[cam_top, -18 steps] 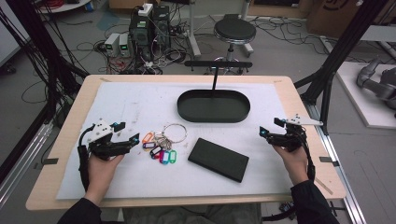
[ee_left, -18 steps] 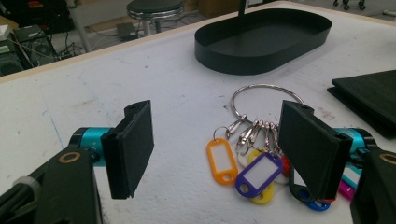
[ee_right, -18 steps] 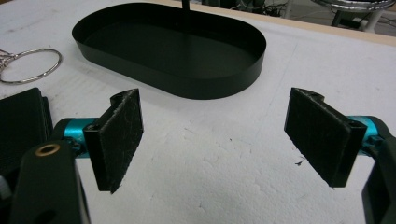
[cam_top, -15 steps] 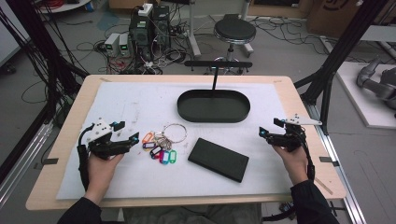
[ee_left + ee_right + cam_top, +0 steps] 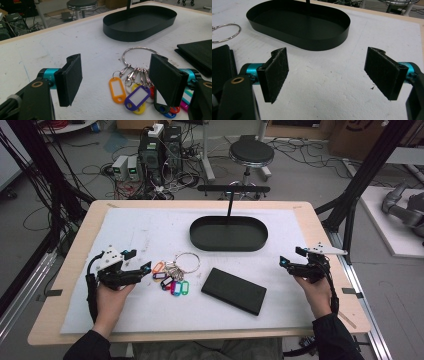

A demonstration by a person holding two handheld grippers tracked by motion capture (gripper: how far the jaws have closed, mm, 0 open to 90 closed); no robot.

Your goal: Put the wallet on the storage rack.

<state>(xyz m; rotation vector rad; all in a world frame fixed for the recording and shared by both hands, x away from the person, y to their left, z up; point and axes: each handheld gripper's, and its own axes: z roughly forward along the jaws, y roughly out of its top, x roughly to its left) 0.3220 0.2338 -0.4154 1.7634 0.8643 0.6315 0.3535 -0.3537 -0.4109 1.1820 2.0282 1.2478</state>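
So here's where we're at: our left gripper [image 5: 136, 270] sits at the lower left of the high view, jaws spread wide with nothing between them, nose pointed at the bunch of keys [image 5: 172, 275] just to its right. In the left gripper view the big steel ring [image 5: 140, 56] lies flat on the white mat [image 5: 150, 230] near the middle of the frame, and the coloured tags [image 5: 130, 93] fan out below it, with the orange tag [image 5: 117, 89] and purple tag [image 5: 137, 97] nearest us. The right-hand pad partly covers the tags at the lower right, so we can't tell how many there are.

Our right gripper [image 5: 290, 261] is over at the right of the high view, well apart from everything, also released and empty; in its own view there's just bare mat between the pads.

The black oval tray [image 5: 229, 233] sits at upper centre, and the flat black case [image 5: 233, 290] lies just right of the keys.

What could go wrong, as we see it:
- The ring is thin and flat on the mat. If we close on it from this low angle, the pads may slide over it or just push the whole bunch away.
- Grabbing one tag is easier, but then the rest dangles and swings, and could snag the tray wall or drag across the case.
- The tags overlap, so a pinch could catch only an edge and slip out mid-lift.
- The case is close enough that a wide approach could nudge it.
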